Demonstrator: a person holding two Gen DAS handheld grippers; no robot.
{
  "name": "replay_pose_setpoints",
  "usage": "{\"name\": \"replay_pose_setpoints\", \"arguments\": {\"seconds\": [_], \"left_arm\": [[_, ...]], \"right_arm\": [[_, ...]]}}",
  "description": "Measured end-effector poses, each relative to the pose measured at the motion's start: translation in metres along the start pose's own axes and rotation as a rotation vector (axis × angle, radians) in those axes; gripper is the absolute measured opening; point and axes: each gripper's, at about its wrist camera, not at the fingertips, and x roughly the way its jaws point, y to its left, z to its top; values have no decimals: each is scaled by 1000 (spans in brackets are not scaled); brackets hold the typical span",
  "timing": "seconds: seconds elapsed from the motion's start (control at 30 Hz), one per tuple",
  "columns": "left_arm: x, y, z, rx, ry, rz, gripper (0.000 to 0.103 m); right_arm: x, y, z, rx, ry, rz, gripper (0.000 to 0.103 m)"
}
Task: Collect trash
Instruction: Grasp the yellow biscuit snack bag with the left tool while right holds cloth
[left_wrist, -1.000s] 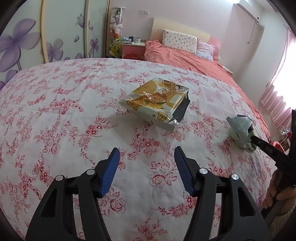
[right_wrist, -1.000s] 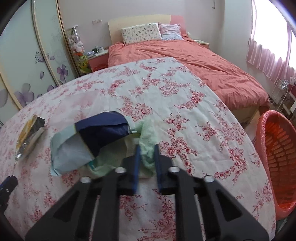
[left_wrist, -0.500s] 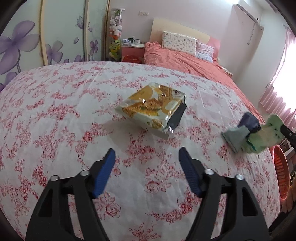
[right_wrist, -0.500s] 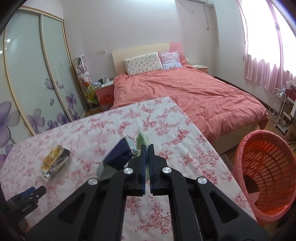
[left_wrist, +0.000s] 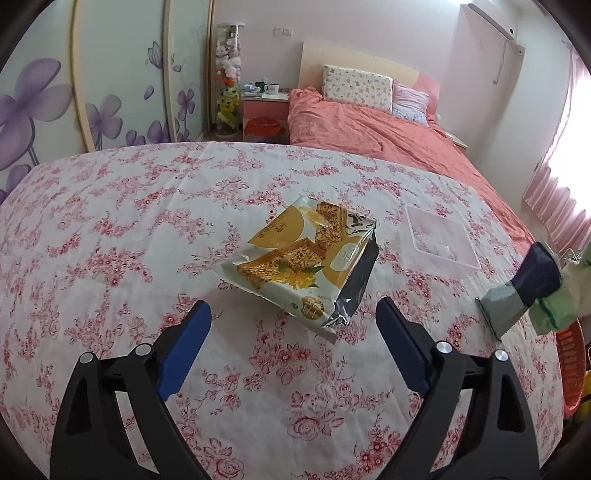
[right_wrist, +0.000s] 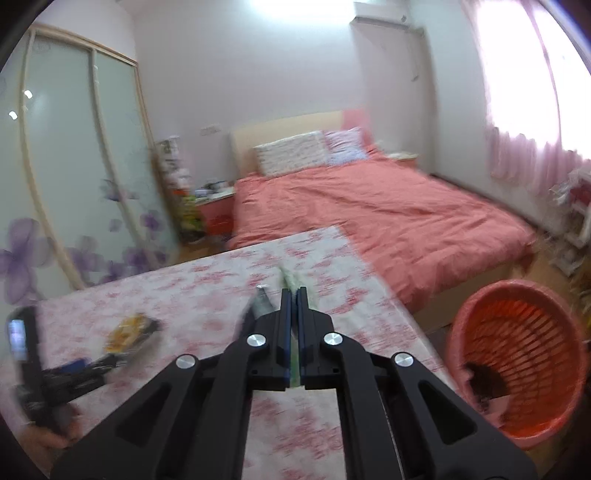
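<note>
A yellow snack bag (left_wrist: 306, 258) lies on the flowered tablecloth (left_wrist: 110, 258), and shows blurred in the right wrist view (right_wrist: 127, 330). My left gripper (left_wrist: 292, 308) hovers just short of the bag. Its jaws are opening wide and nothing is between them. My right gripper (right_wrist: 294, 293) is shut on a crumpled green, grey and navy wrapper (right_wrist: 291, 278). The wrapper (left_wrist: 535, 284) hangs in the air past the table's right side. An orange slatted basket (right_wrist: 517, 332) stands on the floor, below and to the right of it.
A clear plastic tray (left_wrist: 441, 238) rests on the cloth to the right of the bag. Beyond the table are a bed with a coral cover (right_wrist: 388, 206), a bedside cabinet (left_wrist: 264, 107) and sliding wardrobe doors (left_wrist: 122, 74). The basket's rim (left_wrist: 570, 365) shows at the table's right edge.
The right gripper has lifted the wrapper off the cloth and carried it up and to the right. The left gripper's jaws have spread wider and it has edged closer to the snack bag.
</note>
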Motion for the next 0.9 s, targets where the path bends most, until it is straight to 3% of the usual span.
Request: {"name": "replay_pose_setpoints", "arguments": {"seconds": [0.1, 0.4, 0.7, 0.9], "left_arm": [[2, -2, -1, 3, 3, 1, 90], [19, -11, 16, 85, 8, 2, 99], [42, -6, 30, 114, 47, 39, 99], [51, -8, 26, 121, 69, 55, 99]], "right_arm": [[0, -8, 2, 37, 26, 44, 4], [0, -16, -2, 33, 43, 16, 4], [-20, -26, 7, 43, -4, 13, 4], [-20, -34, 3, 51, 12, 3, 4]]}}
